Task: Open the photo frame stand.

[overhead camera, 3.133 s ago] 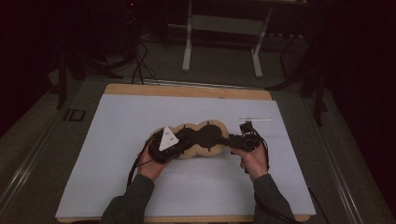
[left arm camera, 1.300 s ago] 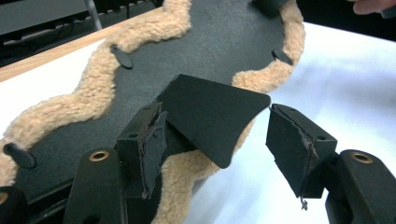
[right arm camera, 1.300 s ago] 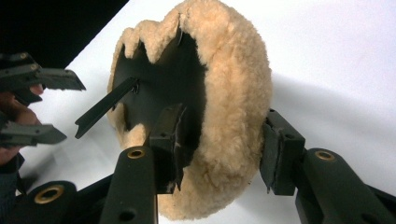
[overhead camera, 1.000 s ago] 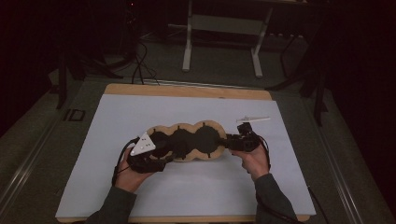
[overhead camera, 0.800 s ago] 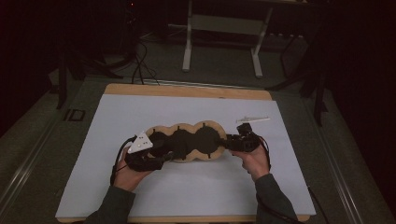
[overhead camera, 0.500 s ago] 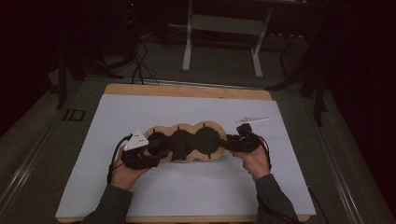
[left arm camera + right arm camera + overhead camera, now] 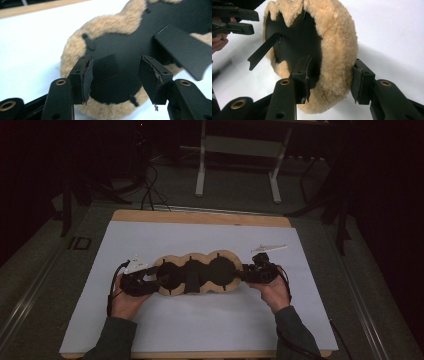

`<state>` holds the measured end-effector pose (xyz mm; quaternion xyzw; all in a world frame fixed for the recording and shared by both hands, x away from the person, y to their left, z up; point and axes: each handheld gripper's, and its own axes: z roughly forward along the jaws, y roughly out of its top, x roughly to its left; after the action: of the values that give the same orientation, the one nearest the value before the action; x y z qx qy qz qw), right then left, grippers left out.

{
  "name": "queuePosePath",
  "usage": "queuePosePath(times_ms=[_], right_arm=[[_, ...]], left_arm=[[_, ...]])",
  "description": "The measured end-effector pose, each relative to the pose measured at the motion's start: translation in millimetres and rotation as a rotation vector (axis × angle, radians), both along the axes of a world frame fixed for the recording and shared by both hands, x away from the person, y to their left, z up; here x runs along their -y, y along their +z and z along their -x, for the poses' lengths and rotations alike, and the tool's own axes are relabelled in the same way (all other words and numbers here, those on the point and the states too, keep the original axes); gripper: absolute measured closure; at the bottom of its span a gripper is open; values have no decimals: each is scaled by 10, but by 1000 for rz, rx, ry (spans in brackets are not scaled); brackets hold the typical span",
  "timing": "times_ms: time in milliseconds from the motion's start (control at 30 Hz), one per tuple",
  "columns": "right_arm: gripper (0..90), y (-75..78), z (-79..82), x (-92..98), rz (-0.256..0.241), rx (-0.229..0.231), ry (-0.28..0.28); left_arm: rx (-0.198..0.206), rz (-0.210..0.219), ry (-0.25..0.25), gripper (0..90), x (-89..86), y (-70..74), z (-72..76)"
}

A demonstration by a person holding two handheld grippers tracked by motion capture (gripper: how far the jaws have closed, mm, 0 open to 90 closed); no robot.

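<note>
Flanking fleece pad (image 7: pixel 196 275), fingers (image 7: pixel 81 75) apart

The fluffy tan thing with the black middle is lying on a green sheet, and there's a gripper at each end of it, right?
Nearly. The sheet is white, not green; the high view shows it. The rest holds: the fluffy tan thing with the black middle lies on it, with the left gripper at one end and the right gripper at the other.

Wooden table (image 7: pixel 200 217); white sheet (image 7: pixel 200 325) covers it; fleece-edged black pad (image 7: pixel 197 273) lies on sheet.
</note>
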<state>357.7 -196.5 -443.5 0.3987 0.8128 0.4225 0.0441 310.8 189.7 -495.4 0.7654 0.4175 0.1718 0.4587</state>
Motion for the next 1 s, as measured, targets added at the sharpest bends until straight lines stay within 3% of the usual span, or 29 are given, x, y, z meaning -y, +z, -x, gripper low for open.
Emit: queuePosePath(times_ms=[500,700,833,1000], right_arm=[[560,10,12,0,37,35,38],[561,4,24,-14,81,63,61],[562,5,40,-13,94,77,72],[563,-10,44,-4,98,90,80]], left_arm=[[-23,17,52,410,-167,-94,-66],[-38,28,59,404,-204,-140,-100],[-35,66,33,386,-245,-149,-108],[-40,53,15,378,-248,-154,-102]])
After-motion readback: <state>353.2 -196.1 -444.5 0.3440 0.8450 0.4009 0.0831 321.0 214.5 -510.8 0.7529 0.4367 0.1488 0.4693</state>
